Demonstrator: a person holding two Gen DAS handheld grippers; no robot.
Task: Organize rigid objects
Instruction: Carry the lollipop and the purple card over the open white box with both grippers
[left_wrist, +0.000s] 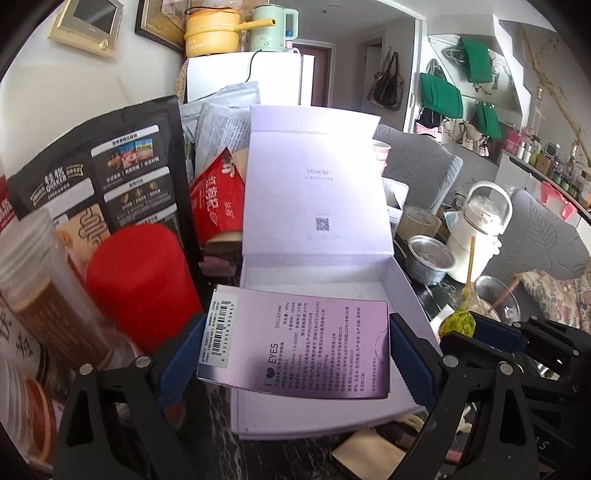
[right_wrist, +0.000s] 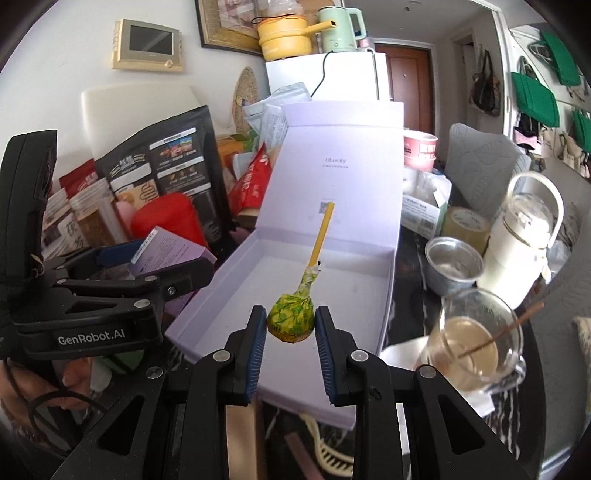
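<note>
A white gift box (left_wrist: 413, 295) stands open on the dark table, its lid upright behind it; it also shows in the right wrist view (right_wrist: 384, 288). My left gripper (left_wrist: 291, 354) is shut on a flat purple "I love EYES" box (left_wrist: 295, 343) and holds it over the gift box's front left part. That purple box shows at the left of the right wrist view (right_wrist: 173, 251). My right gripper (right_wrist: 290, 332) is shut on a green-wrapped lollipop (right_wrist: 291, 319) with a yellow stick, held over the open gift box. The lollipop also shows in the left wrist view (left_wrist: 458, 321).
A red canister (left_wrist: 140, 280), a black Quaker bag (left_wrist: 99, 173) and a red packet (left_wrist: 218, 199) crowd the box's left. A metal cup (right_wrist: 452, 264), a white flask (right_wrist: 517, 247), a tape roll (right_wrist: 465, 221) and a glass with a stick (right_wrist: 476, 339) stand on its right.
</note>
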